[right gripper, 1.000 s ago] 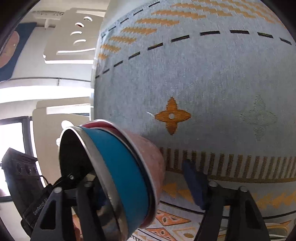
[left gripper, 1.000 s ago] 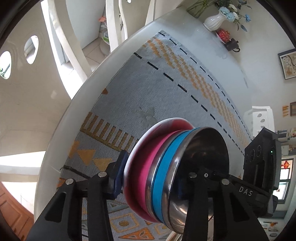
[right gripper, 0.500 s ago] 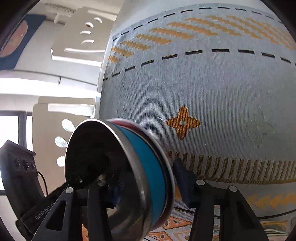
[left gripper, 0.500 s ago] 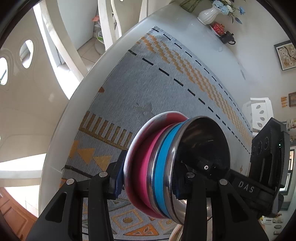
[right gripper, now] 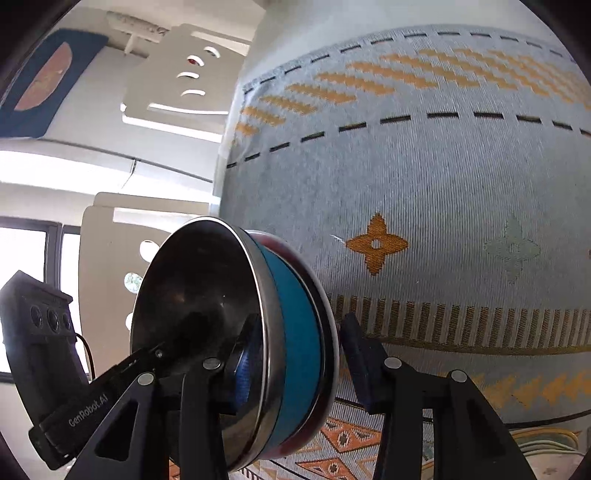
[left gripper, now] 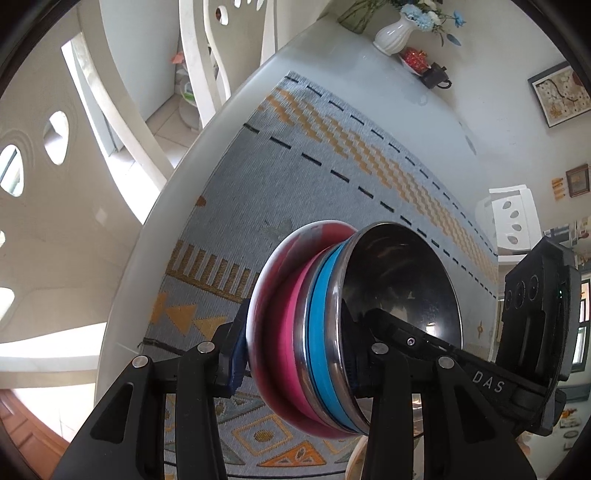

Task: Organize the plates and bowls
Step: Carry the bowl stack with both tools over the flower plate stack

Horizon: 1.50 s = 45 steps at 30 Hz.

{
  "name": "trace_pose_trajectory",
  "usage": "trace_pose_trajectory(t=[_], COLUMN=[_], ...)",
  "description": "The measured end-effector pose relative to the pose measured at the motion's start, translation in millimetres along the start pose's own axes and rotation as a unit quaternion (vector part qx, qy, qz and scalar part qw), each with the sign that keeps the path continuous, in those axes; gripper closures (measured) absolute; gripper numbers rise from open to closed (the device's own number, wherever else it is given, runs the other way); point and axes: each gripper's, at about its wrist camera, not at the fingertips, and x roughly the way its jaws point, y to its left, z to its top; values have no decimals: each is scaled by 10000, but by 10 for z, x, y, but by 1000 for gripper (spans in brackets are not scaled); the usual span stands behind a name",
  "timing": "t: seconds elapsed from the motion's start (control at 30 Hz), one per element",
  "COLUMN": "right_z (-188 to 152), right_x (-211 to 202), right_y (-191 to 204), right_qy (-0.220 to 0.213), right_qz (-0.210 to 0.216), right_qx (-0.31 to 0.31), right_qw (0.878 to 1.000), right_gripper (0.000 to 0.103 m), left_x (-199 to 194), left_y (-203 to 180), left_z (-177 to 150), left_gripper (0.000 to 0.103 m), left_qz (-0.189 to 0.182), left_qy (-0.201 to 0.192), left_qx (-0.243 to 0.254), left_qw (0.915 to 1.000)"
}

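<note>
A nested stack of bowls hangs tilted on its side above the patterned mat. The pink bowl [left gripper: 280, 314] is outermost, and a steel bowl with a blue band [left gripper: 325, 314] sits inside it. My left gripper [left gripper: 295, 354] is shut on the stack, with one pad on the pink outside and one finger inside the steel bowl. In the right wrist view the blue-banded bowl [right gripper: 299, 332] sits between the jaws of my right gripper [right gripper: 299, 358]. Those jaws are closing, with one finger inside the steel hollow [right gripper: 195, 295] and the other pad against the outer rim.
A grey and orange woven mat [left gripper: 295, 166] covers the round white table, whose edge [left gripper: 155, 221] curves on the left. A white flower vase [left gripper: 395, 33] and a small dark teapot [left gripper: 436, 75] stand at the far side. White chairs [right gripper: 177, 74] ring the table.
My right gripper's jaws have narrowed until the outer pad, earlier well apart from the bowls, lies against them. The stack has turned more edge-on and risen slightly. The left grip is unchanged.
</note>
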Motion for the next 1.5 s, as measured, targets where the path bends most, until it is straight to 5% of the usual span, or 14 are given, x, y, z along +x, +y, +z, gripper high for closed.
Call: trace_pose_trajectory(t=[0.33, 0.93, 1.5], right_z=[-219, -980, -1479], right_x=[-462, -1545, -1643], right_y=[-27, -647, -1261], right_qy=[-314, -900, -734], right_qz=[30, -342, -542], right_qx=[-225, 250, 776], right_qw=[9992, 9950, 9928], right_gripper=[59, 59, 60], left_x=[-243, -220, 157], left_y=[-373, -1267, -1529], left_z=[-283, -1075, -1584], left_gripper=[66, 66, 66], left_qz=[-85, -521, -481], left_qy=[-269, 45, 552], left_qx=[219, 701, 1111], left_qw=[9994, 9962, 9911])
